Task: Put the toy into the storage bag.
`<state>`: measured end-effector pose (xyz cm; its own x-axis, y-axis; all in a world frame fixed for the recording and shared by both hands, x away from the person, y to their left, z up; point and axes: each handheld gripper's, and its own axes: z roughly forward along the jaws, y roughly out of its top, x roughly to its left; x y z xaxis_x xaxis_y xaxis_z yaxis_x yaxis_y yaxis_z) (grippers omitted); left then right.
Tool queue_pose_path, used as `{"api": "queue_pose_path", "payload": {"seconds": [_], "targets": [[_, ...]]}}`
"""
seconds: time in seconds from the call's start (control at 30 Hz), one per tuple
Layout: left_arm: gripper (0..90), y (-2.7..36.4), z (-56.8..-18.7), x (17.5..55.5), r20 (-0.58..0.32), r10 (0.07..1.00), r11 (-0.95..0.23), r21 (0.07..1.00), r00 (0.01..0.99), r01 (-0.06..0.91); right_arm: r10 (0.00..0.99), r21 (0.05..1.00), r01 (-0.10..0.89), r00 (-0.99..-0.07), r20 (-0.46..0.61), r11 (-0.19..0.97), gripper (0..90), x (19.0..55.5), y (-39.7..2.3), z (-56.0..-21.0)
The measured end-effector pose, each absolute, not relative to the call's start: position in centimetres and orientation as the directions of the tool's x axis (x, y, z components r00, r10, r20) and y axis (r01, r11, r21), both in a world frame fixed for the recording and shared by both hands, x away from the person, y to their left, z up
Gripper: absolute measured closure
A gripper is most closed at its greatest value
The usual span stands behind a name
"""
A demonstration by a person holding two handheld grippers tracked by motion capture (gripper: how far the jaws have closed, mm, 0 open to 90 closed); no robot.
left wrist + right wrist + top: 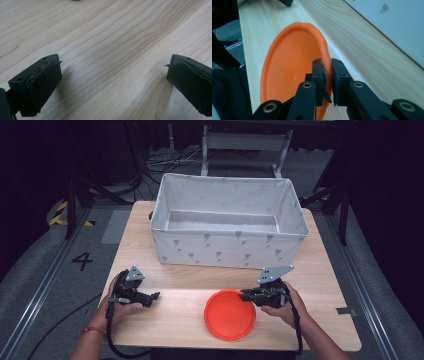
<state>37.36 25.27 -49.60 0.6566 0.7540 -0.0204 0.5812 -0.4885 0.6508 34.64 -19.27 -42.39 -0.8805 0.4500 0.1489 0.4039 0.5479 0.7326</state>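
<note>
Plate (292, 72) rim pinched in right gripper (328, 80).

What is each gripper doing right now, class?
Left gripper: open, holding nothing, over the table.
Right gripper: shut on the rim of the orange plate.

the plate (230, 314) is plain bright orange, the same all over, with no pattern; in the right gripper view (294, 75) it shows that orange on its inside too. the table (320, 285) is pale wood with fine brown grain lines, wavy in the left gripper view (112, 37). the box (227, 251) is white cloth dotted with small grey motifs. both grippers (154, 296) (243, 295) are black, each topped with a grey plate. the floor (45, 265) is grey, with a black "4" (82, 261) and a yellow-and-black striped patch (62, 214).
</note>
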Motion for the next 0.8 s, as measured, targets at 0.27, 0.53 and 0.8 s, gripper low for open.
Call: {"api": "queue_pose_path", "payload": {"seconds": [0.27,0.53,0.8], "targets": [[0.2,25.2,-49.6,37.3,-0.023,0.757,-0.486,0.649,0.653,0.586,0.453,0.725,0.329,-0.891,0.026,0.605,82.3,33.6,-19.9,-40.3],[0.3,25.3,-49.6,37.3,-0.021,0.758,-0.486,0.649,0.652,0.585,0.444,0.703,0.260,-0.892,-0.088,0.662,82.4,33.2,-20.3,-37.8],[0.3,25.3,-49.6,37.3,-0.018,0.758,-0.487,0.649,0.652,0.584,0.421,0.656,0.213,-0.890,-0.177,0.724,82.4,33.3,-20.5,-35.6]]}}
